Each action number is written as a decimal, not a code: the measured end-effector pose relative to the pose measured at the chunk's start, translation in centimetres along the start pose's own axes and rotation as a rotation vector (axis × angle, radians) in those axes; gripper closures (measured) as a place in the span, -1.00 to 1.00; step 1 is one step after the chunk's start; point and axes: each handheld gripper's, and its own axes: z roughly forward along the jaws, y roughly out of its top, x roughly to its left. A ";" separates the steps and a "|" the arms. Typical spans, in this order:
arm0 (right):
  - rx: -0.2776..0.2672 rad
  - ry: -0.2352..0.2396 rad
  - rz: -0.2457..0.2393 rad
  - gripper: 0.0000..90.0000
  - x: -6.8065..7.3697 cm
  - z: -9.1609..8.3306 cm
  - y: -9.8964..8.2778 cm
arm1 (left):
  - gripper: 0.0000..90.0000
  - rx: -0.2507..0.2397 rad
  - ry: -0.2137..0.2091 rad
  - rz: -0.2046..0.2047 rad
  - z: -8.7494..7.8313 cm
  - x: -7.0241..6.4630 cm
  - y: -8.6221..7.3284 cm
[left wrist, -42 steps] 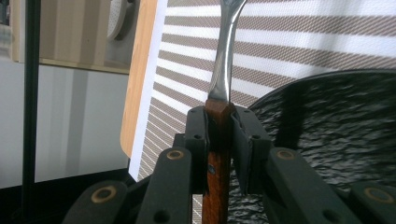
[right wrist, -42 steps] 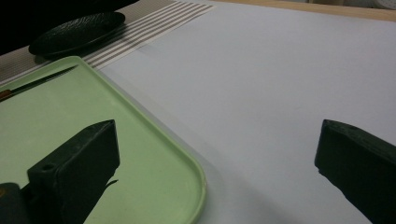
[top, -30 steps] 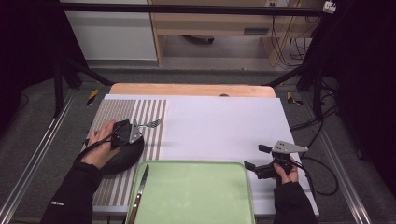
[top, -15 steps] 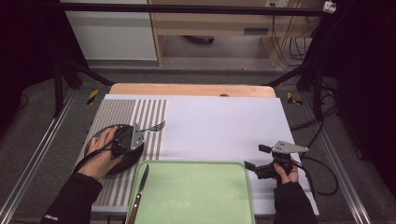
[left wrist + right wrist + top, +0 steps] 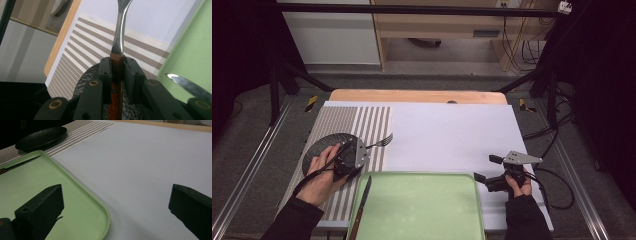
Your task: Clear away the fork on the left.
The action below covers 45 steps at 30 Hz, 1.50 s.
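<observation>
Near the table's left edge, a black plate is seen on the striped mat, with nothing seen lying in it. Above it, a fork is pinched by its wooden handle in the left gripper's jaws. On the green tray at the near edge, a knife is laid along the left rim. Beside the tray's right rim, the right gripper's jaws are spread, empty.

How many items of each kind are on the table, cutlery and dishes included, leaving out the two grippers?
Fork: 1
Knife: 1
Black plate: 1
Green tray: 1
Striped placemat: 1
Total: 5
</observation>
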 end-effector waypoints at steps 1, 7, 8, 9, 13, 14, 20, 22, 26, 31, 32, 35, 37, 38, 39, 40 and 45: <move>0.000 0.001 0.000 -0.99 0.0 0.0 0.0 | 0.71 -0.003 -0.003 -0.009 -0.1 -0.1 0.0; -0.001 0.001 0.001 -0.99 0.0 0.0 0.0 | 0.71 -0.007 -0.032 -0.061 -0.8 -0.9 0.3; -0.001 0.000 0.000 -1.00 0.0 0.0 0.0 | 0.70 -0.012 -0.037 -0.067 -0.9 -1.1 0.3; -0.001 0.000 -0.001 -0.99 0.0 0.0 0.0 | 0.70 -0.014 -0.042 -0.078 -1.0 -1.3 0.3; -0.003 0.000 -0.001 -0.99 0.0 0.0 0.0 | 0.71 -0.016 -0.063 -0.115 -1.4 -1.8 0.4; -0.003 0.000 -0.001 -0.99 0.0 0.0 0.0 | 0.70 -0.016 -0.068 -0.129 -1.5 -2.0 0.4; -0.002 0.000 0.000 -0.99 0.0 0.0 0.0 | 0.70 -0.031 -0.095 -0.167 -1.9 -2.9 0.7; -0.002 0.000 0.000 -0.99 0.0 0.0 0.0 | 0.71 -0.029 -0.102 -0.175 -1.9 -3.3 0.8; 0.001 0.001 0.000 -1.00 0.0 0.0 0.0 | 0.71 -0.021 -0.118 -0.188 -2.0 -4.0 1.0; -0.001 0.000 -0.001 -0.99 0.0 0.0 0.0 | 0.71 -0.022 -0.146 -0.210 -2.2 -5.1 1.1; -0.001 0.000 -0.001 -0.99 0.0 0.0 0.0 | 0.71 -0.021 -0.146 -0.211 -2.2 -5.3 1.1; 0.002 0.000 -0.001 -0.99 0.0 0.0 0.0 | 0.71 -0.013 -0.153 -0.215 -2.4 -5.9 1.2; 0.002 -0.001 0.000 -0.99 0.0 0.0 0.0 | 0.71 -0.016 -0.157 -0.220 -2.6 -6.3 1.2; 0.002 -0.001 0.000 -1.00 0.0 0.0 0.0 | 0.71 -0.017 -0.161 -0.221 -2.7 -6.4 1.2; 0.001 0.000 0.000 -0.99 0.0 0.0 0.0 | 0.71 -0.020 -0.162 -0.223 -2.8 -6.6 1.2; 0.001 0.000 -0.001 -0.99 0.0 0.0 0.0 | 0.71 -0.021 -0.163 -0.222 -2.8 -6.8 1.2; 0.002 -0.002 -0.001 -0.99 0.0 0.0 0.0 | 0.70 0.001 -0.187 -0.228 -2.9 -7.7 1.4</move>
